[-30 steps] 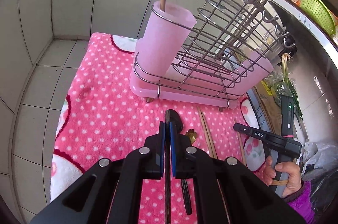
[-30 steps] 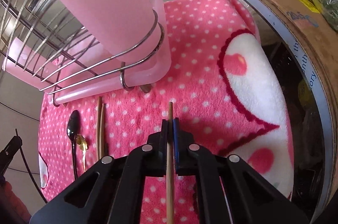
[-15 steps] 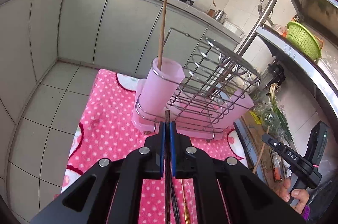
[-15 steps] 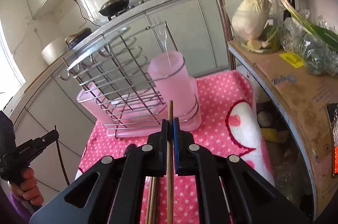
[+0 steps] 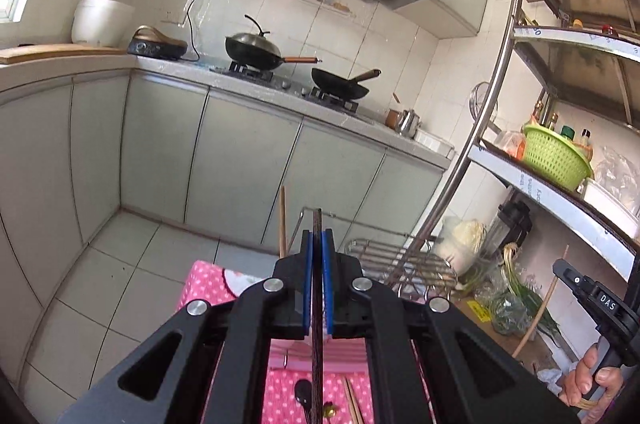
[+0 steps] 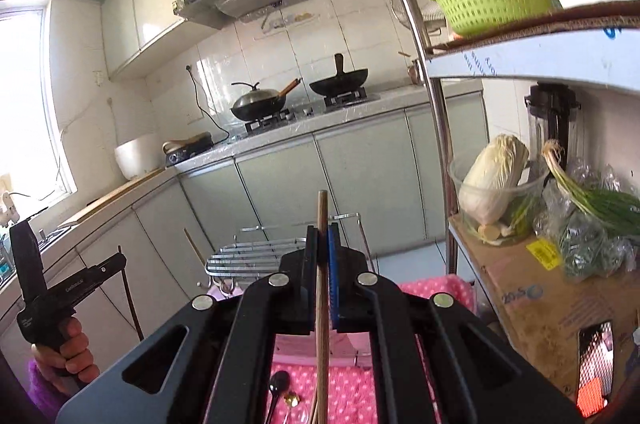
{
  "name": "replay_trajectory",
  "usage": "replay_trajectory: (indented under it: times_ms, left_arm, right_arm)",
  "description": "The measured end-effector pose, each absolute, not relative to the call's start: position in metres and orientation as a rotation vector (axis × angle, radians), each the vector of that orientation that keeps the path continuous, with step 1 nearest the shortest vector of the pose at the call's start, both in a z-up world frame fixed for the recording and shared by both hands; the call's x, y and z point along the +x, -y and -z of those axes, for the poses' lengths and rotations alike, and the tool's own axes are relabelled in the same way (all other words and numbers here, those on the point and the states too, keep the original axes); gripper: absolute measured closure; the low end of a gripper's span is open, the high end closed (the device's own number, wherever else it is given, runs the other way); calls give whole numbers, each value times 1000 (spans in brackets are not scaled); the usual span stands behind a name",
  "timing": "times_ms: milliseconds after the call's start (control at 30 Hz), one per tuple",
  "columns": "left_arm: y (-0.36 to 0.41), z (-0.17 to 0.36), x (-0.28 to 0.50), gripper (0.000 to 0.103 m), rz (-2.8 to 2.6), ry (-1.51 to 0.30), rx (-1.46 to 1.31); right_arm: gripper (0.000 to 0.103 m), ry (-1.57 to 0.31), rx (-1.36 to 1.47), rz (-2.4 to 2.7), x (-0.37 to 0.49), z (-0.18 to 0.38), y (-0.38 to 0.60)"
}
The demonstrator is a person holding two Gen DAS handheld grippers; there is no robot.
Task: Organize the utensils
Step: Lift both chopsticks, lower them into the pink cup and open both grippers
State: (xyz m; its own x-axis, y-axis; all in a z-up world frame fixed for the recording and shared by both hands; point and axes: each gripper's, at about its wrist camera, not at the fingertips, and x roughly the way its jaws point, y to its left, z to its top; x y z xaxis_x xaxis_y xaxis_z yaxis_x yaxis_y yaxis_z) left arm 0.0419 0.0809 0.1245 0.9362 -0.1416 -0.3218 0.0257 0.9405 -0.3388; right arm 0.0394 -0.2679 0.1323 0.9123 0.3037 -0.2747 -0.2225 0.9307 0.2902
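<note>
While the left claw pinches a dark chopstick, the right claw clamps a tan chopstick.

Straight ahead of both grippers the air is open above the wire rack, all the way across the tiled floor to the grey cabinets. The rack rises from the pink cloth directly below the tips, and 1 wooden stick pokes up out of it just beside the left gripper. To the right, a slanted metal post and the loaded shelves close off that side; a cabbage and greens crowd the lower shelf. The right gripper has clear space on its left as far as the other gripper.
</note>
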Motion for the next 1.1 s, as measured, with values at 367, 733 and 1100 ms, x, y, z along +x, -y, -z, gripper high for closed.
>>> replay_trajectory:
  times_ms: [367, 733, 1100]
  left_arm:
    - [-76, -141, 116, 99, 10, -257, -318]
    - [-74, -103, 158, 99, -74, -147, -293]
    - [-63, -60, 152, 99, -53, -190, -254]
  right_arm:
    - [98, -164, 276, -236, 94, -185, 278]
    - [98, -120, 247, -233, 131, -173, 275]
    - [98, -233, 269, -255, 153, -128, 270]
